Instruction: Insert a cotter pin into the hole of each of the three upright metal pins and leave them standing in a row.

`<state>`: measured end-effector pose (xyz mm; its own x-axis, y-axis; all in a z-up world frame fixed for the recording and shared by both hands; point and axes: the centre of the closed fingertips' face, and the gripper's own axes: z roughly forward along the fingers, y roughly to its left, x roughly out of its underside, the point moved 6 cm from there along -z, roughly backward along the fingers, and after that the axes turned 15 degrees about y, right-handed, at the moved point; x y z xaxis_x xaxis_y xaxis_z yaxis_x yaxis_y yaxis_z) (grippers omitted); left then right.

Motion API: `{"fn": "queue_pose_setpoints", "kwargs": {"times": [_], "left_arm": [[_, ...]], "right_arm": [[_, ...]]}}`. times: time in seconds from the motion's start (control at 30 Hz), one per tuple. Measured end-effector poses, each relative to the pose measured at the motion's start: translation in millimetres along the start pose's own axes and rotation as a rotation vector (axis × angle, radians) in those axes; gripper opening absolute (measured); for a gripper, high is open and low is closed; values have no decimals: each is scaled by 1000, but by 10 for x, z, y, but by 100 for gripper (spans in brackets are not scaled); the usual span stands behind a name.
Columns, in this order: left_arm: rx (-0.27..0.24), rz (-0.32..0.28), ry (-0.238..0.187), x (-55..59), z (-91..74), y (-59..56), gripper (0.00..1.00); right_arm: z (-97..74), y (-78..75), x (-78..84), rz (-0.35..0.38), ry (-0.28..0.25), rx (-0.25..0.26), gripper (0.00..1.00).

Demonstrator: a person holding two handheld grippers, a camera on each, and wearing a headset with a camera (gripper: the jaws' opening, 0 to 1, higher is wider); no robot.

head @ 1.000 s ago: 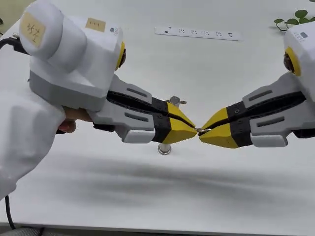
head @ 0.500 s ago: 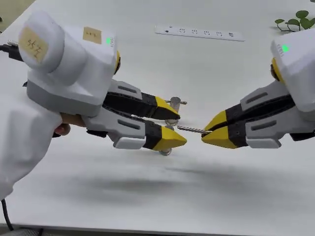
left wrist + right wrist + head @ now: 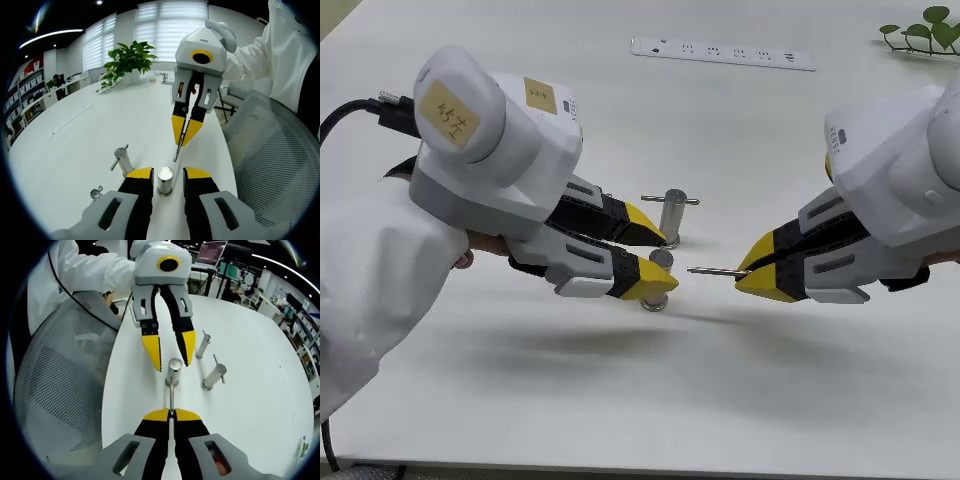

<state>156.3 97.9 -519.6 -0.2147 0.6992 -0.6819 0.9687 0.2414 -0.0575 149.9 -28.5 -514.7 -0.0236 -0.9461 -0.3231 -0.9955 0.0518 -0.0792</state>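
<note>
Two far pins (image 3: 215, 374) apparently cottered; third pin (image 3: 165, 181) bare between spread left gripper (image 3: 167, 174) fingers (image 3: 141, 176); right gripper (image 3: 170, 414) pinching cotter pin (image 3: 712, 270) just beside it

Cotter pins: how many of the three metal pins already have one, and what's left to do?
Two look done: in the right gripper view the first fitted pin and second fitted pin stand, each crossed by its own cotter. In hand: the right gripper is shut on the third cotter pin, aimed at the bare pin, which the left gripper's open fingers flank. Left: push it through, release, check the row.
</note>
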Motion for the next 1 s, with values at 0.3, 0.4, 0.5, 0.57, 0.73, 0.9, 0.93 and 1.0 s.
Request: {"fn": "queue_pose_setpoints", "kwargs": {"times": [0.3,0.4,0.5,0.57,0.73,0.9,0.93,1.0], "left_arm": [[7,10,15,20,18,40,10],[9,11,14,12,25,32,10],[9,15,15,6,30,31,10],[8,15,15,2,34,31,10],[8,9,16,-7,44,27,10],[8,6,14,-19,57,29,10],[8,7,15,-18,57,26,10],[9,6,15,-21,59,27,10]], "right_arm": [[37,-71,-40,-2,-10,-7,0],[50,-86,-55,-6,-11,-8,0],[65,-94,-75,-11,-13,-14,0],[82,-103,-96,-10,-18,-16,0],[117,-99,-150,-23,-16,-11,0],[185,-107,-173,7,-43,-25,0],[203,-113,-175,12,-42,-26,0],[238,-120,-208,11,-49,-28,0]]}}
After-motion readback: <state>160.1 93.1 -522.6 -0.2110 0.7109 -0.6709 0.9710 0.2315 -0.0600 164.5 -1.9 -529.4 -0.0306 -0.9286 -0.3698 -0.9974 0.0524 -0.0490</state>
